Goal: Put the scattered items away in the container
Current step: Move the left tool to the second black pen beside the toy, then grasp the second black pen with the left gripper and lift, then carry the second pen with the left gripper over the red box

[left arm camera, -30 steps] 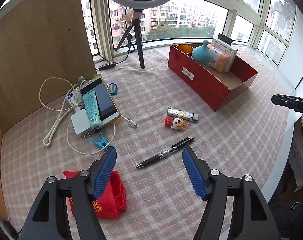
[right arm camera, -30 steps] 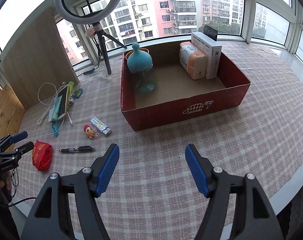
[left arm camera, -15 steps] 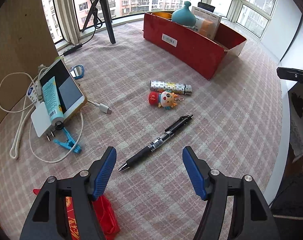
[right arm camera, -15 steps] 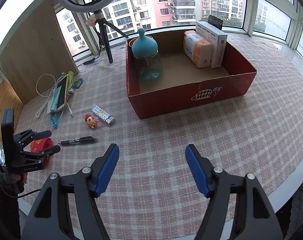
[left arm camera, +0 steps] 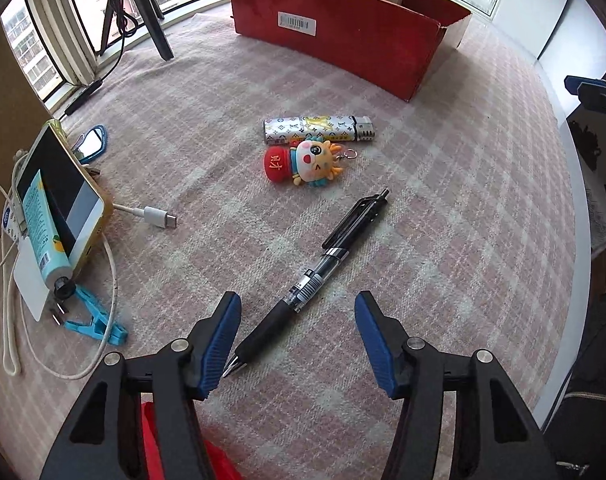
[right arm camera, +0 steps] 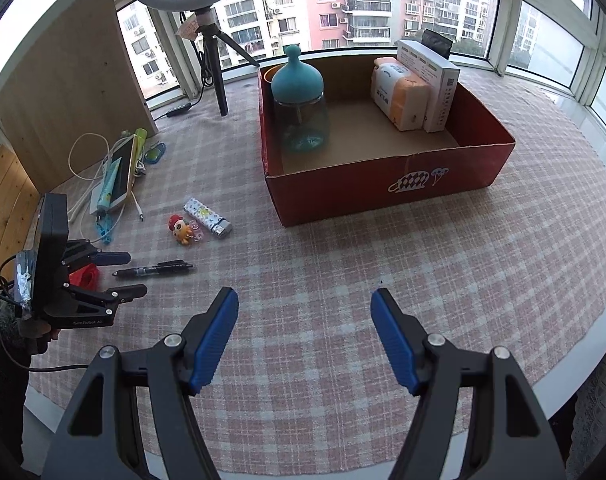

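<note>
My left gripper [left arm camera: 297,342] is open, low over the checked cloth, with the tip end of a black pen [left arm camera: 315,276] lying between its fingers, untouched. Beyond the pen lie a doll keychain [left arm camera: 303,162] and a patterned lighter [left arm camera: 317,130]. The red box [left arm camera: 343,36] stands behind them. In the right wrist view the box [right arm camera: 383,192] holds a teal-capped jar [right arm camera: 299,104], a tissue pack and a white carton. My right gripper [right arm camera: 305,340] is open and empty, in front of the box. The left gripper [right arm camera: 119,274] shows there by the pen [right arm camera: 155,270].
At the left lie a phone [left arm camera: 59,196] with a tube on it, a white charger and cable [left arm camera: 151,214], a blue clip [left arm camera: 95,322] and a small mirror. A red pouch [left arm camera: 155,440] lies under my left gripper. A ring-light tripod [right arm camera: 215,60] stands at the back.
My left gripper has moved forward and down to the pen, which now lies between its fingers; the red pouch has slipped beneath it. The right gripper has stayed nearly still.
</note>
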Action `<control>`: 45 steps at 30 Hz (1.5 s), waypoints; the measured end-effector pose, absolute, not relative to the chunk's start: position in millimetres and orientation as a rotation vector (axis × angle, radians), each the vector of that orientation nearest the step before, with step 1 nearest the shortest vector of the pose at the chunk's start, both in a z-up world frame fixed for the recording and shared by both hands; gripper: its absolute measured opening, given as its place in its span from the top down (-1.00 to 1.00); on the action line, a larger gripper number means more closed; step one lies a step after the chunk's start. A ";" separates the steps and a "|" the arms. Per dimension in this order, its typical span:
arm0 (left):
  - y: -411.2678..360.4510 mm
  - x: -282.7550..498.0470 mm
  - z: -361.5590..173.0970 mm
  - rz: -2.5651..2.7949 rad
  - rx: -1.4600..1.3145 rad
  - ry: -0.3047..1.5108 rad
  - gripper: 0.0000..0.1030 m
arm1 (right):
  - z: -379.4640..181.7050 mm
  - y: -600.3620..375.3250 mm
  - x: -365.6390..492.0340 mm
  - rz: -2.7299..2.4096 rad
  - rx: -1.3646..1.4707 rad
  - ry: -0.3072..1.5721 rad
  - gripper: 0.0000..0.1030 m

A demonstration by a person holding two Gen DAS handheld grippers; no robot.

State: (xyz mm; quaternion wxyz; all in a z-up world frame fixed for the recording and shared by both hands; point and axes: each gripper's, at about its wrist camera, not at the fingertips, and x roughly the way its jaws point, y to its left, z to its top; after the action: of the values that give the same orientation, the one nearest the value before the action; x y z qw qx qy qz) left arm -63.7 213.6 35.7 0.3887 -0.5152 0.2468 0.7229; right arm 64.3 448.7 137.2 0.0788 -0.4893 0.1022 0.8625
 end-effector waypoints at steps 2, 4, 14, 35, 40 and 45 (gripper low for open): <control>213.1 -61.4 34.6 1.830 -1.303 0.636 0.06 | 139.0 444.2 62.8 2.589 -1.462 0.280 -0.32; 212.0 -60.8 35.7 1.831 -1.299 0.629 0.09 | 140.5 439.9 61.4 2.593 -1.458 0.250 -0.32; 203.3 -58.8 42.7 1.821 -1.292 0.589 0.60 | 141.2 433.3 56.6 2.604 -1.465 0.215 -0.32; 214.7 -57.7 44.9 1.752 -1.239 0.758 0.75 | 131.8 444.7 56.8 2.589 -1.502 0.319 -0.32; 218.3 -54.0 55.5 1.743 -1.215 0.759 0.77 | 129.9 450.2 58.8 2.582 -1.503 0.359 -0.32; 221.9 -50.3 66.2 1.735 -1.191 0.760 0.79 | 129.8 454.3 60.5 2.579 -1.496 0.380 -0.32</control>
State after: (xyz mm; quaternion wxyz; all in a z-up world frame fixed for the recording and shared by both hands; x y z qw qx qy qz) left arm -50.3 221.9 66.2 0.4368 -0.4789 0.3055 0.6975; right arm 60.5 454.3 129.8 0.0681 -0.4967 0.1263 0.8560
